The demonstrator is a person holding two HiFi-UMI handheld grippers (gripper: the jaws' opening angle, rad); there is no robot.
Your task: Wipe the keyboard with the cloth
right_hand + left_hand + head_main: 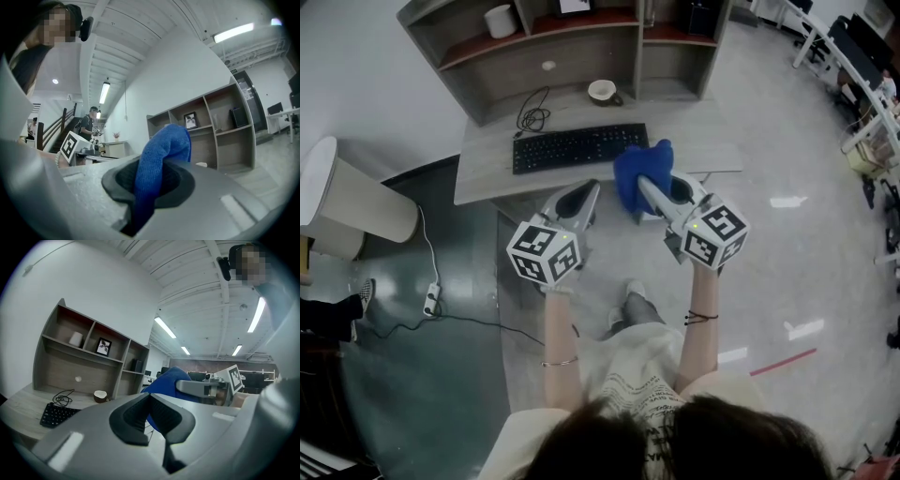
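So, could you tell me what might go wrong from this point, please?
The cloth hangs bunched, pinched in the right gripper, so it may slip or snag. Nothing steadies the keyboard: the left gripper is shut, empty and clear of it, so a wipe could push it toward the cup behind.

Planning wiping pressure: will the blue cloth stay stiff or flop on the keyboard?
Probably floppy: the cloth folds and droops over the right gripper. Likely light, since one pinch holds it. Its fuzzy nap may drag, not slide.
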